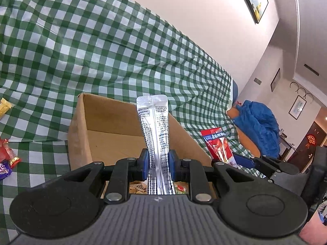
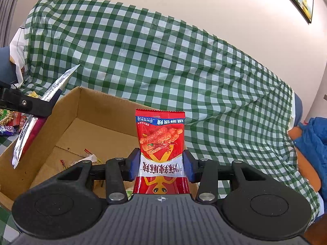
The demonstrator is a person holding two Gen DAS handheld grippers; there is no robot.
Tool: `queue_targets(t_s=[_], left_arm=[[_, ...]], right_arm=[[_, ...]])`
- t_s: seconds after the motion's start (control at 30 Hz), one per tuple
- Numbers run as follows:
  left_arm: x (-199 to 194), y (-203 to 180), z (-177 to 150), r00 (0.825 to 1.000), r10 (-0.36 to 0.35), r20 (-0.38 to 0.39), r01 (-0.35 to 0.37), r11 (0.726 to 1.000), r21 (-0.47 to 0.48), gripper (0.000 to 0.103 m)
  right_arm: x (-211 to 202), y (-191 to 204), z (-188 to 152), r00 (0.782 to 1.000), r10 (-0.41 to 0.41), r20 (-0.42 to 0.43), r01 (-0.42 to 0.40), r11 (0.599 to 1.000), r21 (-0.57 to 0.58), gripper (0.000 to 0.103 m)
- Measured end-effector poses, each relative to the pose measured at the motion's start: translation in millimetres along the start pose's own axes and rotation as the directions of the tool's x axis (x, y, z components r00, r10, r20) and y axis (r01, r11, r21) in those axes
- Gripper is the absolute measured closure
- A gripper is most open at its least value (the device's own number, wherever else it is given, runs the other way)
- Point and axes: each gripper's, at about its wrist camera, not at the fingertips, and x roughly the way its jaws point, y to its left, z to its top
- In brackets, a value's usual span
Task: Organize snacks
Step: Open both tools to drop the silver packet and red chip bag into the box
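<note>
My left gripper [image 1: 158, 164] is shut on a tall silver snack sachet [image 1: 154, 126] and holds it upright over the open cardboard box [image 1: 78, 130]. My right gripper [image 2: 160, 166] is shut on a red spicy-stick snack packet [image 2: 160, 134], also above the box [image 2: 67, 106]. The red packet shows in the left wrist view [image 1: 217, 145] to the right, and the silver sachet shows in the right wrist view [image 2: 55, 85] at the left. A few small snacks [image 2: 90, 156] lie on the box floor.
A green-and-white checked cloth [image 1: 102, 47] covers the sofa and the surface under the box. Loose wrapped snacks [image 1: 8, 159] lie left of the box, with a yellow packet [image 1: 4, 106] further back. A blue jacket [image 1: 259, 126] lies on an orange seat at the right.
</note>
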Motion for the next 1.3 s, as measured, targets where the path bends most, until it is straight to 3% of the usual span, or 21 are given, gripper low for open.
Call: queue_targets(t_s=[0.67, 0.93, 1.17, 1.3], left_arm=[[7.2, -3.8, -3.3, 0.999, -0.041, -0.036, 0.041, 0.999, -0.003, 0.078], [7.2, -3.6, -4.2, 0.999, -0.026, -0.032, 0.026, 1.0, 0.006, 0.078], [-6.8, 1.2, -2.7, 1.0, 0.017, -0.016, -0.016, 0.999, 0.046, 0.085], [-26.5, 24.7, 3.9, 0.997, 0.08, 0.003, -0.08, 0.997, 0.008, 0.086]], right_arm=[[2.3, 2.0, -2.8, 1.0, -0.008, -0.004, 0.008, 1.0, -0.019, 0.056], [3.2, 2.9, -3.5, 1.0, -0.006, -0.006, 0.006, 1.0, -0.019, 0.053], [1.9, 16.5, 4.6, 1.0, 0.019, 0.002, -0.019, 1.0, -0.012, 0.053], [-2.0, 35.3, 13.7, 0.999, 0.052, 0.016, -0.052, 0.999, 0.004, 0.053]])
